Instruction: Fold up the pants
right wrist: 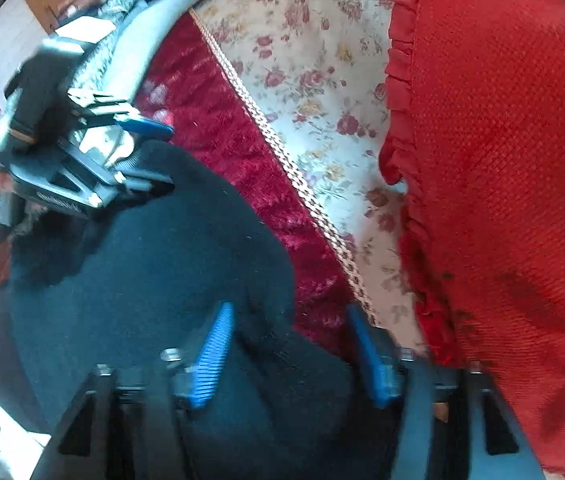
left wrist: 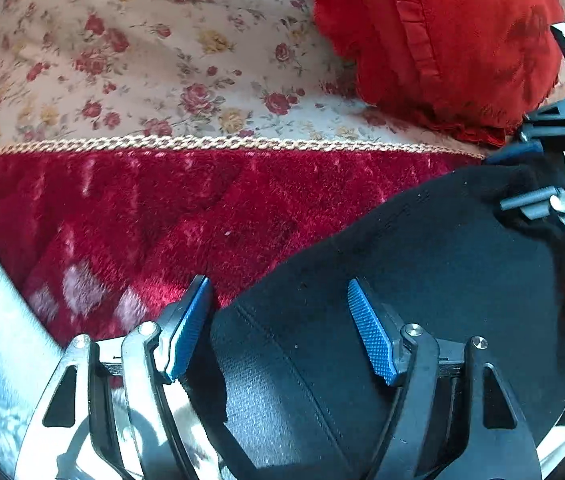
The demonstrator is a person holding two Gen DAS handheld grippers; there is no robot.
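Dark navy pants (left wrist: 422, 264) lie on a red velvet cover (left wrist: 162, 216); they also fill the lower left of the right wrist view (right wrist: 142, 280). My left gripper (left wrist: 282, 328) is open, its blue pads either side of the pants' near corner, with cloth between the jaws. My right gripper (right wrist: 294, 356) is open over another pants edge, cloth between its pads. In the left wrist view the right gripper (left wrist: 538, 172) shows at the right, astride the far corner. In the right wrist view the left gripper (right wrist: 154, 156) shows at upper left, astride the pants edge.
A red ruffled cushion (left wrist: 442, 40) lies on a floral bedspread (left wrist: 142, 60) beyond a braided trim (left wrist: 222, 143). The cushion (right wrist: 502, 180) sits close to my right gripper's right. Grey clothes (right wrist: 150, 8) lie at the far end.
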